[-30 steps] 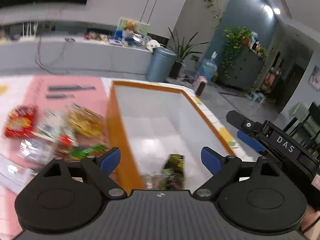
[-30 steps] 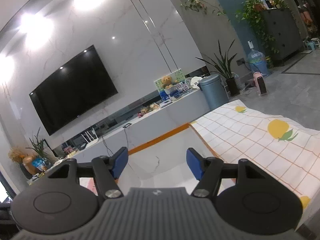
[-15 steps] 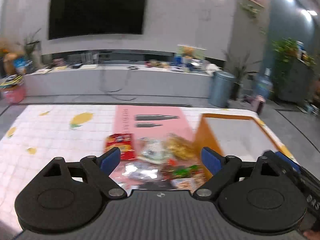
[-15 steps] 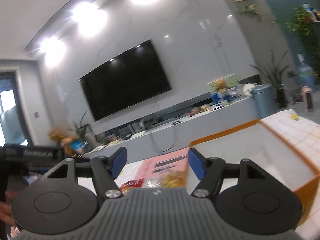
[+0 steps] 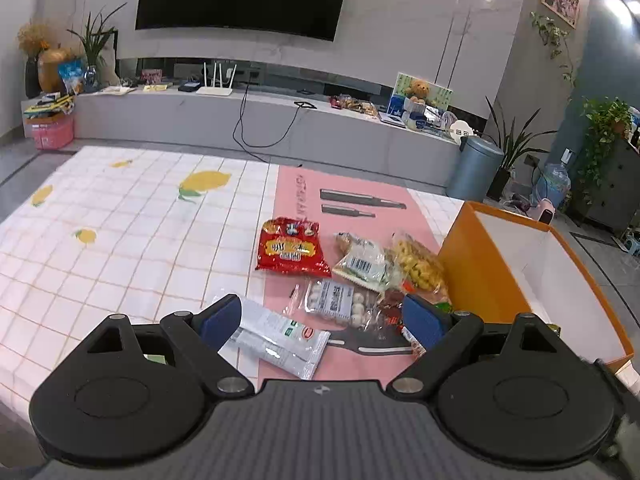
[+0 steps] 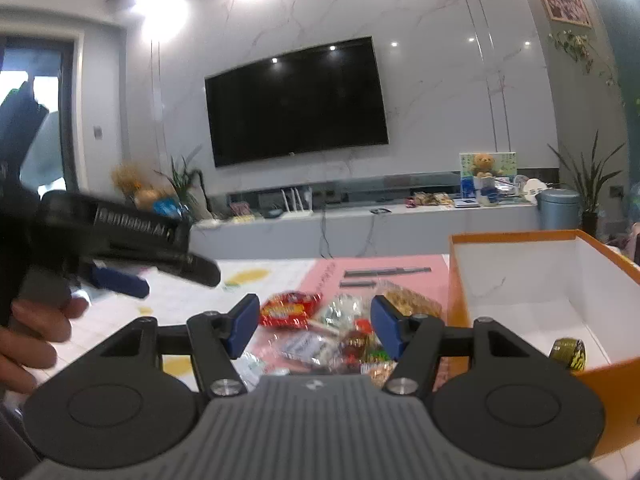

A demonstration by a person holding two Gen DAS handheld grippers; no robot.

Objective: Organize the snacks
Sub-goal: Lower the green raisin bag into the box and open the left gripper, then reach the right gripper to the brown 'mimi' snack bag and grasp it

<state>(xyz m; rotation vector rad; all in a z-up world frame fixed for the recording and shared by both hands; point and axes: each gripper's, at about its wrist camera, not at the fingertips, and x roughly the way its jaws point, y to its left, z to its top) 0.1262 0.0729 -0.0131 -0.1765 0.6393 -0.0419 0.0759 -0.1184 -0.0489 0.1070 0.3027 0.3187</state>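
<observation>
My view takes in the desk (image 5: 120,216) first, covered by a white checked cloth printed with lemons, with a pink mat (image 5: 352,208) laid down its middle. At the mat's right edge stands the orange box (image 5: 472,264), open on top with white inner walls; from the right wrist view I can see one dark green and yellow packet (image 6: 568,354) lying on its floor near the front wall.

The loose snacks sit in a cluster on the mat, just left of the box. A red bag (image 5: 289,246) lies farthest out, apart from the rest. Beside it is a clear pouch with a barcode label (image 5: 362,264), touching a bag of yellow puffs (image 5: 418,266) that lies next to the box wall. Nearer to me is a clear pack of small white balls (image 5: 334,300), and a white and green sachet (image 5: 276,338) lies at the mat's left edge, partly on the cloth.

My left gripper (image 5: 322,320) hangs above the near end of the cluster, its blue pads spread wide with nothing between them. My right gripper (image 6: 314,326) points over the same pile, its jaws standing apart and empty after having just been closing a little. The hand (image 6: 28,332) holding the left gripper shows at that view's left edge.
</observation>
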